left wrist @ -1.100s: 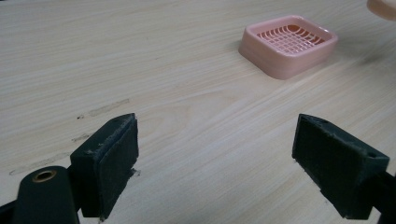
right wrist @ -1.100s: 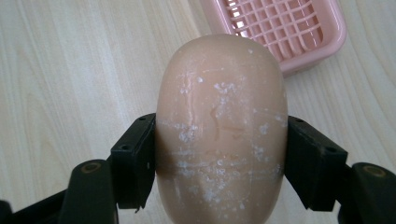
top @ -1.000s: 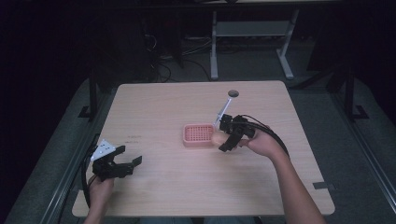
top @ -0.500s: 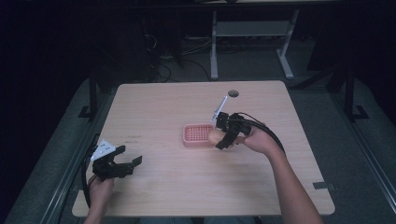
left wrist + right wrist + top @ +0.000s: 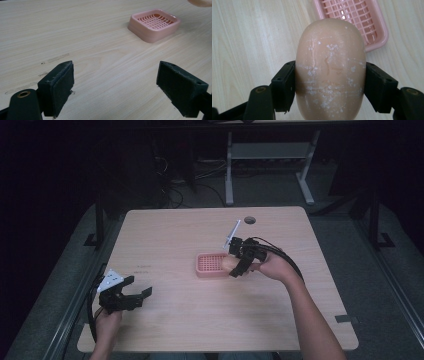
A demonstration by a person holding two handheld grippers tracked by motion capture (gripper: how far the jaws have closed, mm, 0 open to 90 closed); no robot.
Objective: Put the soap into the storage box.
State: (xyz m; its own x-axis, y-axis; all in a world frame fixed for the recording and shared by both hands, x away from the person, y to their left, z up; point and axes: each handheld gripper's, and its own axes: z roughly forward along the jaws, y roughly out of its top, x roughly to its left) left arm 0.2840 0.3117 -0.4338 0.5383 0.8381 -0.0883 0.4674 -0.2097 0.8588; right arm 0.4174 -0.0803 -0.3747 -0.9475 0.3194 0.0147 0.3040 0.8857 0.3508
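the right gripper (image 5: 235, 263) is clamped on a rounded peach soap bar (image 5: 329, 70), held just at the right edge of a pink slatted soap dish (image 5: 211, 265) near the middle of the table (image 5: 200, 330). the left gripper (image 5: 136, 295), jaws wide apart, hovers near the table's near-left corner, well apart from the dish.

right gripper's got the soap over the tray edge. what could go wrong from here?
1. The soap bar is rounded and smooth, pinched by the right gripper on its curved sides only; it could squirt out.
2. It hangs over the near edge of the pink tray, not its middle, so an early release may tip it onto the table.
3. The tray looks light and nothing holds it; the left gripper is far off, open.
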